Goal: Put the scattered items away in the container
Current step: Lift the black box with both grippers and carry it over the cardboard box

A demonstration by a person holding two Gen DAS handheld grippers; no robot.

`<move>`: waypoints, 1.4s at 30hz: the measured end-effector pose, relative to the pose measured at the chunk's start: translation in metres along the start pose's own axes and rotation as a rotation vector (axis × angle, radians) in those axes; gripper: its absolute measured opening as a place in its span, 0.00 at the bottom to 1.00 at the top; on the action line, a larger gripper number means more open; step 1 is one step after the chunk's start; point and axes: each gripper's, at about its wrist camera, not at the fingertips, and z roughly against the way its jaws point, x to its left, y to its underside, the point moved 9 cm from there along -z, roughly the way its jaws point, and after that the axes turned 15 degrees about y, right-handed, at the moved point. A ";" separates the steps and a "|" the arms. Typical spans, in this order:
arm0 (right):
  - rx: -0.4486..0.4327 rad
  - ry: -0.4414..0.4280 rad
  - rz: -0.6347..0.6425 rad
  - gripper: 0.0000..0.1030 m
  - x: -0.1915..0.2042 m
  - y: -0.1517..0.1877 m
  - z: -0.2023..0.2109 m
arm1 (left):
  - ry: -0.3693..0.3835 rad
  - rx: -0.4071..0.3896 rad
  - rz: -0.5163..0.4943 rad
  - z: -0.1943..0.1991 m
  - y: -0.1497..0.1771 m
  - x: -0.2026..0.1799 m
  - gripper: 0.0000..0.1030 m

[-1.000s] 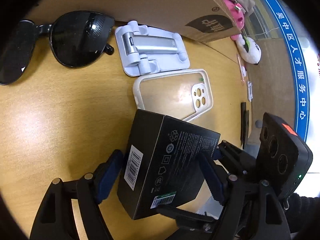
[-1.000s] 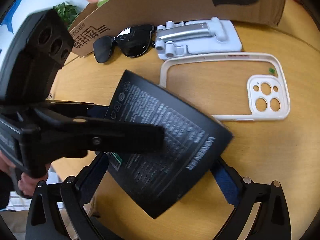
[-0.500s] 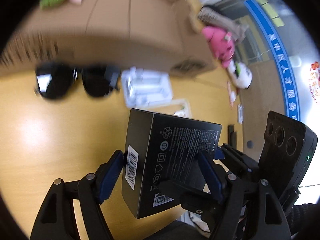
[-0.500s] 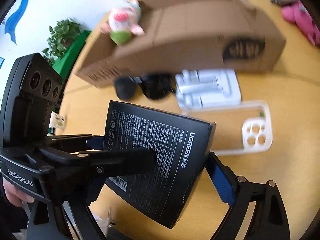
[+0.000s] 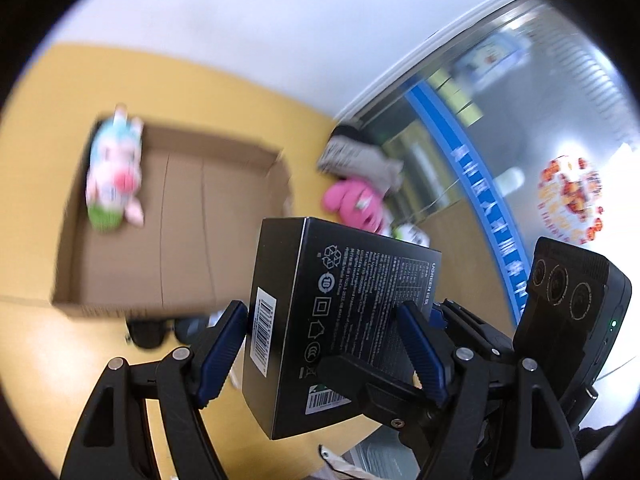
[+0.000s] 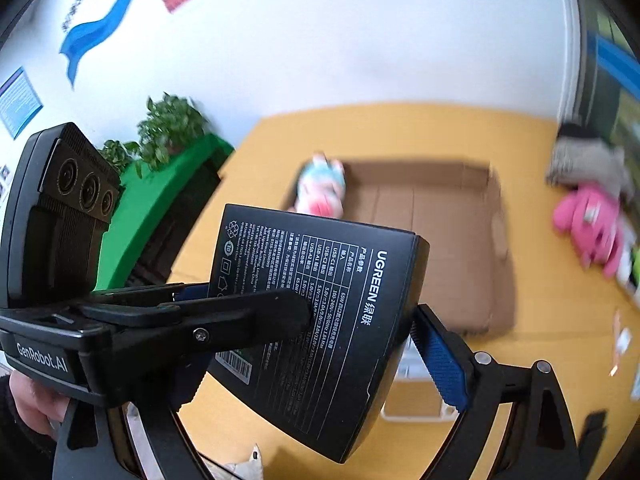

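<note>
A black UGREEN box was held in the air above the yellow desk, gripped by both hand-held grippers at once. The left hand-held gripper pressed its blue pads against the box's two opposite sides. The right hand-held gripper clamped the same box across its wider span. Beyond the box, farther off, an open cardboard container sat on the desk, with a plush toy in its far left corner.
</note>
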 end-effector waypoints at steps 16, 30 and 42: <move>-0.280 0.087 0.155 0.93 0.068 -0.144 0.092 | 0.088 -0.231 -0.211 0.087 -0.110 -0.067 0.75; -0.210 0.117 0.149 0.93 0.035 -0.186 0.024 | 0.123 -0.195 -0.162 0.038 -0.160 -0.015 0.74; -0.046 0.125 0.070 0.93 -0.033 -0.190 -0.089 | 0.126 -0.076 -0.048 -0.056 -0.186 0.062 0.74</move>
